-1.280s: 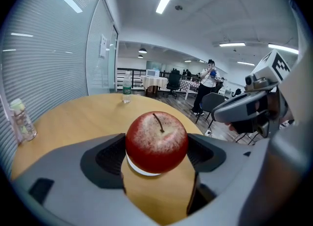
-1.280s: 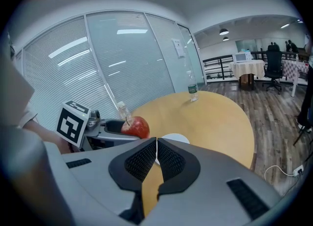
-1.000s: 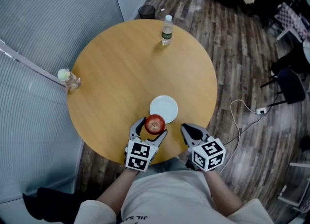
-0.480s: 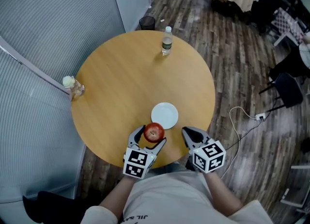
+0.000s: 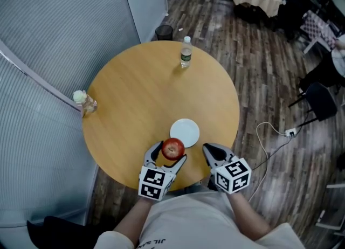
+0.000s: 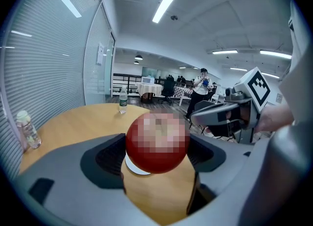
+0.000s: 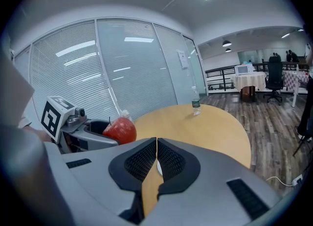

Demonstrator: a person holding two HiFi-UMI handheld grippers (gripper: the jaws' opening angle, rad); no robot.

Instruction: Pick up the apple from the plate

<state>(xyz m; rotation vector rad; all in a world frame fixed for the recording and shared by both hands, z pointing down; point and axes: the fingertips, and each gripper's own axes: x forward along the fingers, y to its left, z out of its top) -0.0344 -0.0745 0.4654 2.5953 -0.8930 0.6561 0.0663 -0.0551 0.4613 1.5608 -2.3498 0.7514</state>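
Note:
A red apple [image 5: 173, 149] sits clamped between the jaws of my left gripper [image 5: 170, 154], lifted off the table near its front edge. In the left gripper view the apple [image 6: 157, 142] fills the gap between both pads, with the plate below and behind it. The white plate [image 5: 184, 132] lies bare on the round wooden table [image 5: 140, 97], just beyond the apple. My right gripper [image 5: 212, 152] hovers to the right of the plate, jaws shut with nothing between them [image 7: 156, 160]. From the right gripper view the apple [image 7: 120, 129] shows at the left.
A clear water bottle [image 5: 185, 52] stands at the table's far edge. A small bottle with a pale top [image 5: 83, 101] stands at the left edge by a glass wall. A white cable [image 5: 269, 129] trails on the wooden floor to the right, near chairs.
The head camera has pulled back and shifted, so the table sits lower in view. The apple stays held in the left gripper, slightly further from the plate.

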